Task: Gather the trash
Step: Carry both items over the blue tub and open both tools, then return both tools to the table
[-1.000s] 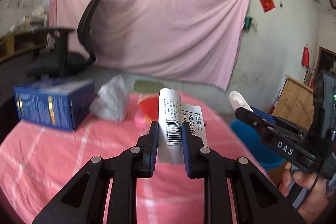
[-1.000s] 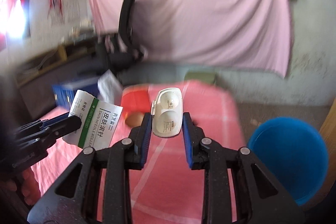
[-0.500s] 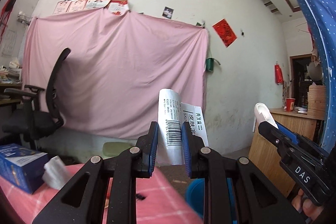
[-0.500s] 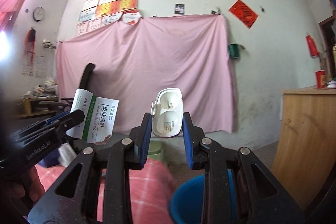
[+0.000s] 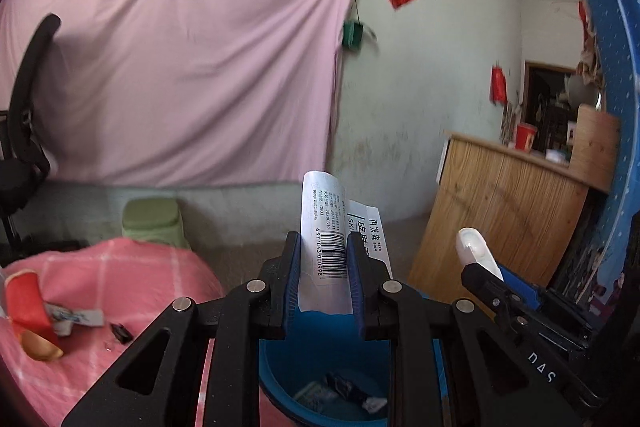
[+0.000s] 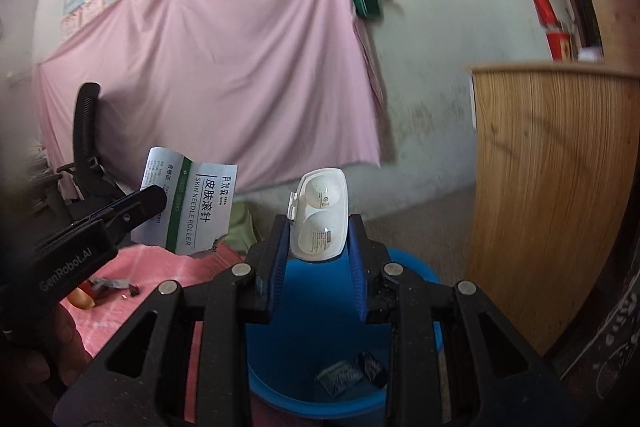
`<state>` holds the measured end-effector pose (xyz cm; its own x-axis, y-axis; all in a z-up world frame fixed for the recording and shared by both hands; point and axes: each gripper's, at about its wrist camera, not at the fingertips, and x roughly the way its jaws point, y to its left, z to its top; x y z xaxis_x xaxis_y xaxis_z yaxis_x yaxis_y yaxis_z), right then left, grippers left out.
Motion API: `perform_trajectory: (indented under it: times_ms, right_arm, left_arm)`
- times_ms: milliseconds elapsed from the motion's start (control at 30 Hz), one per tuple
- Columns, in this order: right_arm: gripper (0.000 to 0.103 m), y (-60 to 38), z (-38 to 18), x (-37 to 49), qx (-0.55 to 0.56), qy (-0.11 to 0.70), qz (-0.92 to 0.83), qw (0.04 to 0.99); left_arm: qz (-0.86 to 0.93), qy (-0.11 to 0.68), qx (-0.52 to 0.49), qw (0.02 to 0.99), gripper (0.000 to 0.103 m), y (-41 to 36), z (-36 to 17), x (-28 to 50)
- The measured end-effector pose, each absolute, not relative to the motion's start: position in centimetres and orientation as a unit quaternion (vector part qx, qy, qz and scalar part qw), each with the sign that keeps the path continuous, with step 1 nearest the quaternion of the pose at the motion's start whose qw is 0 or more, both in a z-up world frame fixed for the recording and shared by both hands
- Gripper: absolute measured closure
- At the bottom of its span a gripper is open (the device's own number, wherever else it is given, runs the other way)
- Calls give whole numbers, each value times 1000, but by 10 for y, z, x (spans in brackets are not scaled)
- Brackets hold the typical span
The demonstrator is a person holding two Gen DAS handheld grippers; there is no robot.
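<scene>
Since the earlier frames both your grippers have swung from the pink table to the blue bucket [image 6: 404, 279] at bottom centre, left gripper [image 5: 323, 259] clamping the torn paper packet [image 5: 325, 247], right gripper [image 6: 318, 231] the white plastic case [image 6: 320, 215]; next, seemingly centred, release both.

A pink checked tablecloth [image 5: 132, 279] carries a red wrapper [image 5: 28, 303] and small dark scraps [image 5: 120, 331].

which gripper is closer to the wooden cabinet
Right. The right gripper, shut on the white plastic case, hangs over the blue bucket beside the wooden cabinet. The left gripper, holding the torn box, sits farther off, toward the pink table.
</scene>
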<state>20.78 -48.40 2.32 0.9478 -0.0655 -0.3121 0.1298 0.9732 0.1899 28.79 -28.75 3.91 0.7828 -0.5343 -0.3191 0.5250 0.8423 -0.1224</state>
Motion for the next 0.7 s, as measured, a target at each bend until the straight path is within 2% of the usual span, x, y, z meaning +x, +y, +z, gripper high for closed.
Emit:
perform_trajectory:
  times_ms: [133,367,700]
  right_arm:
    - [50,-496,-1,225,118,201,-53,971]
    - [50,-498,-28,242,133,259,-48,955]
    - [46,-501,-28,249,132,269,-41,953]
  left_arm:
    - [-280,229,8,932,88,-312,21,311]
    - [-279,315,4,907,88,-329,-10,333]
    - [-271,323,-37,906,87,-307,-1,336]
